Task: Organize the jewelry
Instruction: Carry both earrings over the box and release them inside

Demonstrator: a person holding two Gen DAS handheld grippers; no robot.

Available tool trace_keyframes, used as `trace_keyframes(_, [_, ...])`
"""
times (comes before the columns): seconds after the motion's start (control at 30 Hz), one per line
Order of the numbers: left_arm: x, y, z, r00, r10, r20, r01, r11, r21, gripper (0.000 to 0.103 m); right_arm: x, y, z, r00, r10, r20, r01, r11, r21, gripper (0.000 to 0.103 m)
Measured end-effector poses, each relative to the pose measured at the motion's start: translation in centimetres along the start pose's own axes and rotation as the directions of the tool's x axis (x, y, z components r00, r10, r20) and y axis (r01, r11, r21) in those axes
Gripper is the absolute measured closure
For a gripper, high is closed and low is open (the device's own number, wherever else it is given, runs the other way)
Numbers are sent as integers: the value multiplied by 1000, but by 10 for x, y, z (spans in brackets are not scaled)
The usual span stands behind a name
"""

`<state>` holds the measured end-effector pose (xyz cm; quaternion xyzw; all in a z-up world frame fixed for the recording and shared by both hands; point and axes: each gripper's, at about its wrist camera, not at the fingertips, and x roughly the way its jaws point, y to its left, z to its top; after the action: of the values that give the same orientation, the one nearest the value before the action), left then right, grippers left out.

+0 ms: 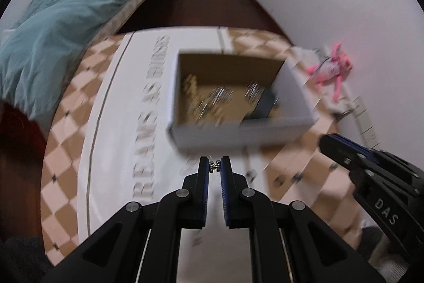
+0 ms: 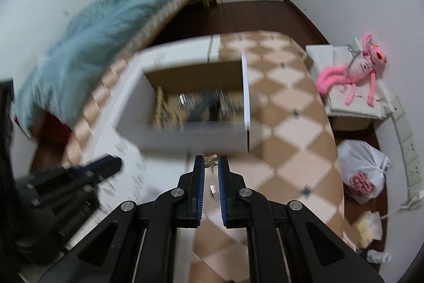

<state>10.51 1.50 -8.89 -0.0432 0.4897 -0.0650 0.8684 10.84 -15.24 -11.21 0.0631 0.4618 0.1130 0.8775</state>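
Jewelry transfer under way: left gripper (image 1: 214,165) pinching silver piece (image 1: 215,166), right gripper (image 2: 211,163) pinching gold piece (image 2: 210,160), both short of box (image 1: 238,135); next, carry over rim, release inside

open box (image 1: 238,133), jumbled jewelry (image 1: 212,100) inside

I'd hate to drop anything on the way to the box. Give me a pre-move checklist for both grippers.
1. Left gripper pinching a small silver piece at its fingertips: ok.
2. Right gripper pinching a small gold-and-silver piece: ok.
3. How firmly each piece is held: cannot tell; both sit at the very tips.
4. Open cardboard box ahead of both grippers, top unobstructed: ok.
5. Free space inside the box: cannot tell; the contents are blurred.
6. The two grippers apart from each other: ok.
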Motion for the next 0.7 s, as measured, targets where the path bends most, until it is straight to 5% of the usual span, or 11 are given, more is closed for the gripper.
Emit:
trace_keyframes(0.27, [33, 3, 85, 999, -11, -43, 12, 1000, 28, 97, 34, -8, 92, 998, 34, -60, -34, 999, 1, 92])
trace_keyframes(0.6, [69, 17, 119, 989, 60, -139, -60, 998, 3, 87, 91, -20, 127, 974, -60, -219, 57, 998, -24, 86])
trace_keyframes(0.63, [68, 19, 121, 988, 78, -135, -78, 997, 4, 70, 92, -22, 128, 974, -61, -217, 58, 998, -18, 77])
trace_keyframes(0.67, [66, 20, 123, 988, 98, -122, -99, 995, 5, 36, 90, -24, 130, 975, -61, -212, 60, 998, -12, 70])
trace_keyframes(0.7, [64, 22, 125, 988, 106, -111, -107, 994, 3, 22, 89, -24, 131, 976, -62, -209, 61, 998, -11, 67])
